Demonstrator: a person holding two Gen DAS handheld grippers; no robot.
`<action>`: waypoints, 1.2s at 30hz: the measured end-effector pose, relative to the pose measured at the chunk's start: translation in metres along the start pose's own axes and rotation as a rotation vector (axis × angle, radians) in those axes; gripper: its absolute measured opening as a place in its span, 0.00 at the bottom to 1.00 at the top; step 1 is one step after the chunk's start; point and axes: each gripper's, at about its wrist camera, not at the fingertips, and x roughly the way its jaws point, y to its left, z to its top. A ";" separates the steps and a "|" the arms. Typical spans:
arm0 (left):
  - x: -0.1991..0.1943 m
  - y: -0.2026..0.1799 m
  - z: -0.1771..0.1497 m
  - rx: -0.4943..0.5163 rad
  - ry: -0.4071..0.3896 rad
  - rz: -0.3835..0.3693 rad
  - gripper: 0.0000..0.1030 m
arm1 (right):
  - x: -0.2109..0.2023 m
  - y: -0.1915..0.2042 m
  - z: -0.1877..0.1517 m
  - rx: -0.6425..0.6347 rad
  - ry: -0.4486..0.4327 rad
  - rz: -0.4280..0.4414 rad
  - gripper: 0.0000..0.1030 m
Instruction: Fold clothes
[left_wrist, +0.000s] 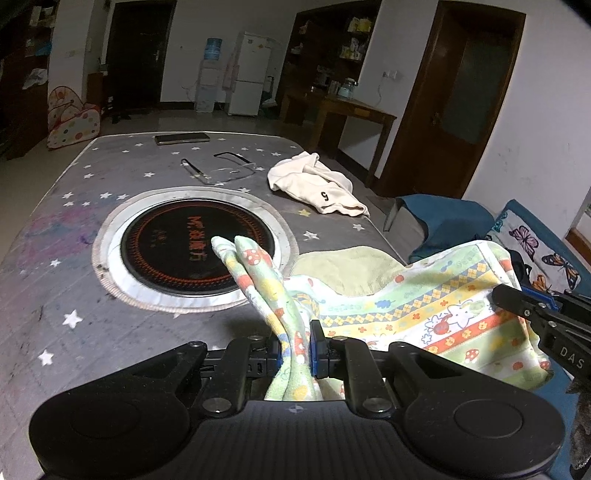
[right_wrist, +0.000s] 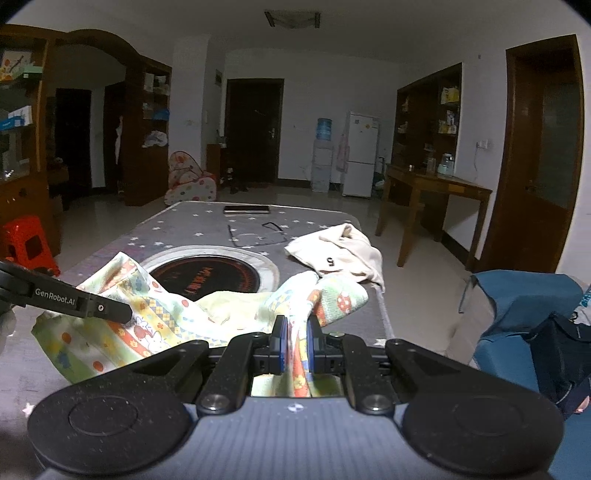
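A small patterned garment (left_wrist: 424, 310) with mushrooms, rabbits and coloured stripes hangs stretched between my two grippers over the near edge of the grey star-print table (left_wrist: 74, 266). My left gripper (left_wrist: 296, 347) is shut on one bunched end of it. My right gripper (right_wrist: 297, 341) is shut on the other end (right_wrist: 325, 299). The right gripper also shows at the right of the left wrist view (left_wrist: 517, 299), and the left gripper shows at the left of the right wrist view (right_wrist: 107, 308). A cream garment (left_wrist: 317, 184) lies crumpled at the table's far right.
A round black cooktop (left_wrist: 195, 247) is set into the table. A phone (left_wrist: 181, 138) and a clear phone case (left_wrist: 225, 168) lie at the far end. A blue seat (right_wrist: 524, 306) stands to the right. A wooden desk (right_wrist: 436, 192) stands beyond.
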 end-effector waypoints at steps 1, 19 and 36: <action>0.004 -0.002 0.001 0.003 0.003 0.001 0.13 | 0.003 -0.002 0.000 0.001 0.003 -0.006 0.09; 0.055 -0.015 -0.011 0.048 0.087 0.012 0.14 | 0.043 -0.032 -0.033 0.045 0.106 -0.064 0.09; 0.066 0.009 -0.023 0.044 0.127 0.062 0.31 | 0.063 -0.049 -0.059 0.082 0.191 -0.126 0.16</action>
